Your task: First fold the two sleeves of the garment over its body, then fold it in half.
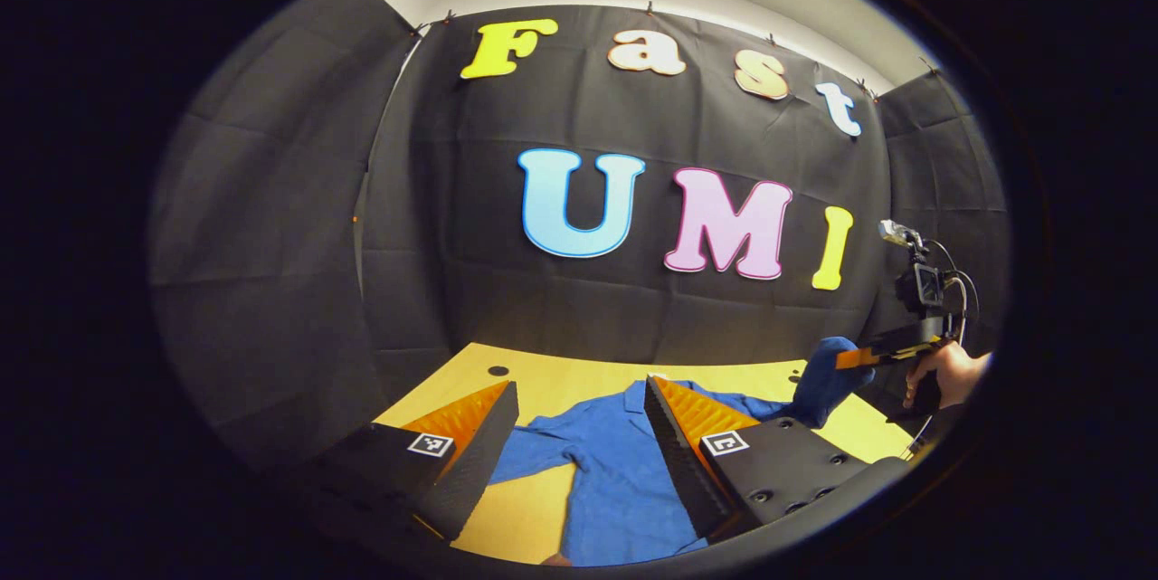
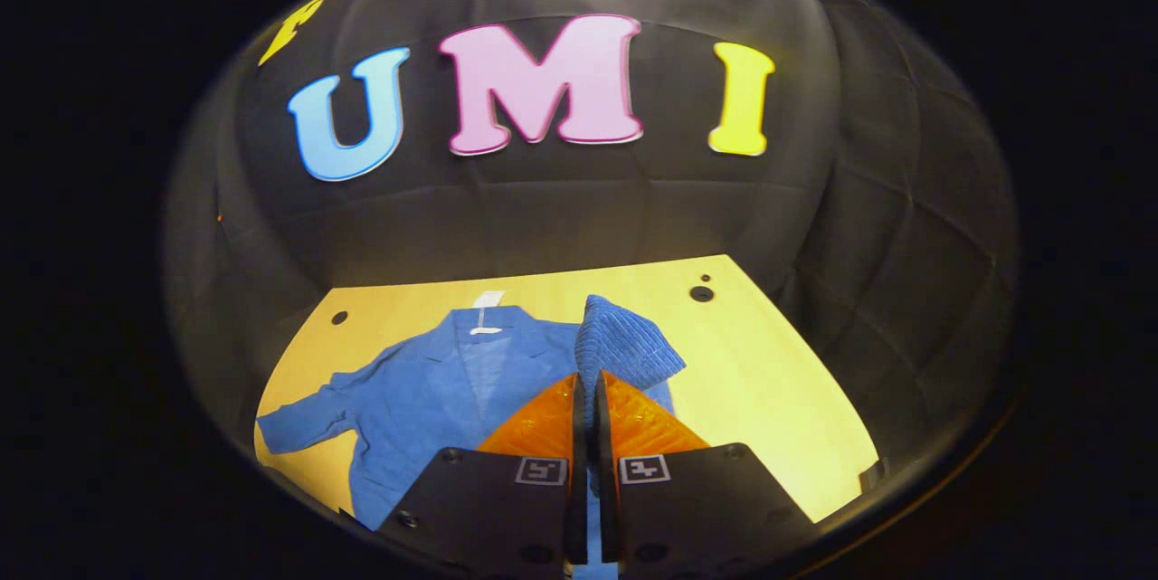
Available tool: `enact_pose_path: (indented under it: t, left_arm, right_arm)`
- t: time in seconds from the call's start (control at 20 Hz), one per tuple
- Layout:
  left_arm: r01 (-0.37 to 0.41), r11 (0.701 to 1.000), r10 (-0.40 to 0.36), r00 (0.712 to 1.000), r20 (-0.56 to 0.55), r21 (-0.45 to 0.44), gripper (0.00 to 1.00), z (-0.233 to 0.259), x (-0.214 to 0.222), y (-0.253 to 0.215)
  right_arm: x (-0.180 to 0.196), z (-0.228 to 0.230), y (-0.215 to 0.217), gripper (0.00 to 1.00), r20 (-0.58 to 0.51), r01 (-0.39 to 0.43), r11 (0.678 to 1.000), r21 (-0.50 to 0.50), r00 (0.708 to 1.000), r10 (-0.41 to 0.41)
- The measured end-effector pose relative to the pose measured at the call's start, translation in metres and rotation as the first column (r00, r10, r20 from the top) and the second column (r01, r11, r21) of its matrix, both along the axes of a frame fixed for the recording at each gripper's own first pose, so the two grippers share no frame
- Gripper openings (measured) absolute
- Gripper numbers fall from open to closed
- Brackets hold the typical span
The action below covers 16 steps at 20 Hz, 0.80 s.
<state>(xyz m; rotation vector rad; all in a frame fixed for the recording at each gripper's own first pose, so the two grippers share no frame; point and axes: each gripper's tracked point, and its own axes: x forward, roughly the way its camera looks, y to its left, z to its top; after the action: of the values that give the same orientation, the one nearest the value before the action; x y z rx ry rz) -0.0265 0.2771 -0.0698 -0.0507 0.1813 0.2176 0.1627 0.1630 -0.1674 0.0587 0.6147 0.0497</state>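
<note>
Blue garment (image 2: 407, 399) hem cut off | right tongs (image 2: 586, 408) pinch sleeve (image 2: 624, 345)

Right claw (image 2: 586, 399): closed on lifted blue sleeve (image 2: 624, 345) | jacket (image 2: 425, 399): flat on yellow counter (image 2: 769, 381) | other sleeve (image 2: 298, 424): spread out

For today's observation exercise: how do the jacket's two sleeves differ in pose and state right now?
The lifted sleeve is raised off the table, pinched in the right gripper, whose fingers are closed on it. The flat sleeve lies spread on the table, untouched and not yet folded; the left gripper hangs open above the jacket. Both sleeves are the same blue fabric.
</note>
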Motion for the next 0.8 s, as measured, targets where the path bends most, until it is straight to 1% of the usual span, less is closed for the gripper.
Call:
enact_pose_path:
  t: [0.15,0.3,0.45,0.5,0.55,0.6,0.65,0.7,0.75,0.8]
  left_arm:
    - [-0.020,1.000,0.020,1.000,-0.009,-0.004,0.82,-0.003,-0.012,0.023]
    - [-0.039,0.999,0.040,0.999,-0.022,0.038,0.82,-0.008,-0.023,0.043]
    - [-0.048,0.997,0.050,0.998,-0.044,0.055,0.82,-0.015,-0.034,0.055]
    - [-0.055,0.997,0.057,0.997,-0.052,0.051,0.84,-0.017,-0.036,0.060]
    - [-0.065,0.997,0.068,0.996,-0.062,0.044,0.82,-0.021,-0.039,0.064]
    - [-0.074,0.997,0.077,0.995,-0.068,0.037,0.82,-0.023,-0.040,0.068]
    - [-0.085,0.996,0.087,0.994,-0.071,0.031,0.82,-0.025,-0.040,0.072]
    - [-0.093,0.995,0.095,0.993,-0.075,0.025,0.82,-0.027,-0.039,0.075]
    - [-0.102,0.995,0.103,0.991,-0.082,0.021,0.82,-0.032,-0.040,0.078]
    - [-0.110,0.994,0.111,0.990,-0.090,0.016,0.82,-0.036,-0.039,0.082]
  right_arm:
    - [0.003,-0.017,0.072,0.07,-0.029,-0.081,0.997,-0.003,0.996,0.081]
    - [0.001,-0.037,0.136,0.07,-0.040,-0.182,0.983,-0.020,0.983,0.181]
    - [-0.006,-0.059,0.188,0.07,-0.047,-0.294,0.955,-0.052,0.955,0.291]
    - [-0.009,-0.070,0.209,0.08,-0.049,-0.339,0.940,-0.040,0.940,0.337]
    - [-0.016,-0.079,0.229,0.02,-0.067,-0.390,0.921,-0.010,0.919,0.388]
    - [-0.027,-0.087,0.243,0.15,-0.100,-0.431,0.902,0.022,0.897,0.431]
    - [-0.035,-0.085,0.250,0.29,-0.105,-0.451,0.892,0.033,0.886,0.451]
    - [-0.036,-0.082,0.252,0.43,-0.085,-0.461,0.887,0.027,0.883,0.462]
    - [-0.034,-0.074,0.246,0.56,-0.055,-0.455,0.891,-0.012,0.890,0.453]
    - [-0.035,-0.064,0.239,0.70,-0.030,-0.458,0.889,-0.035,0.889,0.457]
